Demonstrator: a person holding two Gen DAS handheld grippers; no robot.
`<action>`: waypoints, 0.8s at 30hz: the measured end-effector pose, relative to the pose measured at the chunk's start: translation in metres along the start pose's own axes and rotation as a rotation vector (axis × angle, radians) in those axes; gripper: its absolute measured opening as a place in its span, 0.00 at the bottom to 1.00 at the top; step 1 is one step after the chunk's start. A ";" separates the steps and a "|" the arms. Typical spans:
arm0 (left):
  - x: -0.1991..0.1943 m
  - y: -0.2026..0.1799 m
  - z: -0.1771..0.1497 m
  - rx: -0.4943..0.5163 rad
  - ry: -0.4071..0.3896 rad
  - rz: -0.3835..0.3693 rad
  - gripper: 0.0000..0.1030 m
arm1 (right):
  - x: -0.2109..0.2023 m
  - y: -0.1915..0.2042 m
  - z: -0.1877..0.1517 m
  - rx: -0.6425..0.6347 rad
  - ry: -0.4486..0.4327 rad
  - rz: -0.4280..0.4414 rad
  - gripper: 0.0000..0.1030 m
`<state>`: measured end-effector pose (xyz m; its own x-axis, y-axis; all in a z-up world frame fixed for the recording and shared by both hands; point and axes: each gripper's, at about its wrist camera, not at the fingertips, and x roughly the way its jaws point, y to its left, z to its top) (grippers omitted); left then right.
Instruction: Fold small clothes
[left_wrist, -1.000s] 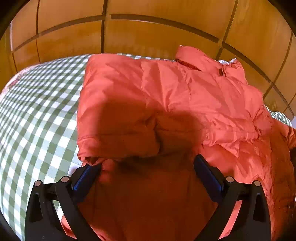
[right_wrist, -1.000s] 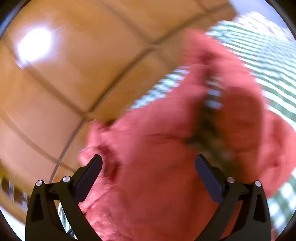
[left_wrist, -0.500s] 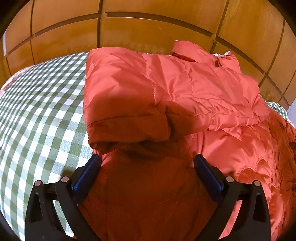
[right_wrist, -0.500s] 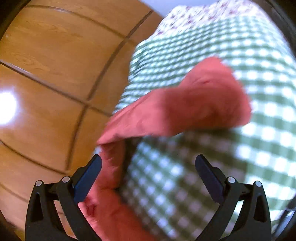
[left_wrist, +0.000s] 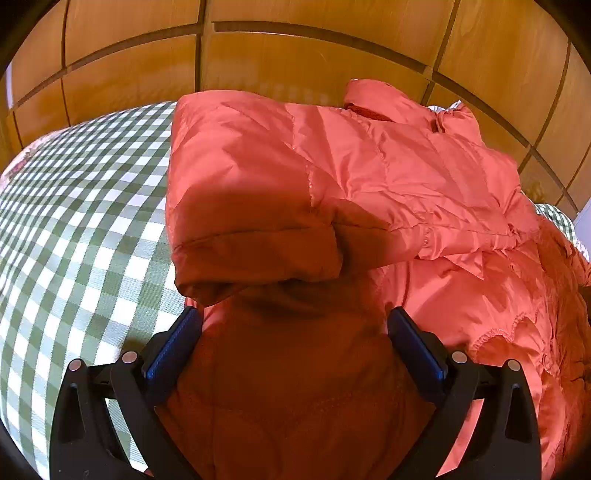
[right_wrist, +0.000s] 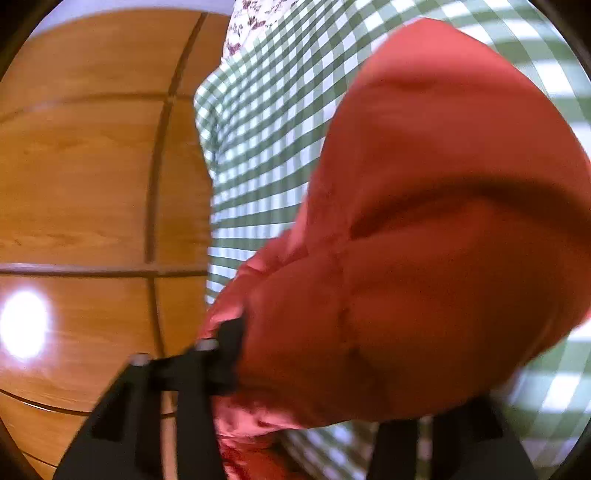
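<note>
A small orange-red puffer jacket (left_wrist: 332, 184) lies on a green-and-white checked cloth (left_wrist: 74, 229), with one side folded over its body. My left gripper (left_wrist: 295, 347) is open just above the jacket's near part, its blue pads (left_wrist: 170, 347) apart with fabric below them. In the right wrist view a bulging part of the jacket (right_wrist: 424, 258) fills the frame between my right gripper's fingers (right_wrist: 218, 354). The right finger is hidden behind the fabric, so the jaws' stand is unclear. The view is blurred.
A wooden panelled floor (left_wrist: 295, 55) lies beyond the checked cloth's far edge, and shows at the left in the right wrist view (right_wrist: 92, 184). A floral fabric strip (right_wrist: 247, 22) borders the checked cloth.
My left gripper stayed open and drew back slightly from the folded jacket. My right gripper swung fast across the cloth and now has jacket fabric bulging between its fingers.
</note>
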<state>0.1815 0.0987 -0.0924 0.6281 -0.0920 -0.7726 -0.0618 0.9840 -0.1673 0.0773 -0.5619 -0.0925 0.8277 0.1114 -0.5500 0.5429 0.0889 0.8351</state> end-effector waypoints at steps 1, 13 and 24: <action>0.000 0.001 0.000 -0.003 0.000 -0.004 0.97 | -0.004 0.006 0.000 -0.030 -0.017 -0.015 0.26; -0.001 0.006 -0.001 -0.027 -0.007 -0.035 0.97 | -0.063 0.197 -0.144 -0.913 -0.335 0.030 0.20; -0.003 0.006 -0.003 -0.036 -0.011 -0.038 0.97 | 0.031 0.210 -0.388 -1.443 0.017 0.122 0.23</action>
<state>0.1769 0.1045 -0.0930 0.6390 -0.1271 -0.7586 -0.0659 0.9736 -0.2186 0.1614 -0.1557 0.0605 0.8502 0.2018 -0.4863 -0.1518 0.9784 0.1405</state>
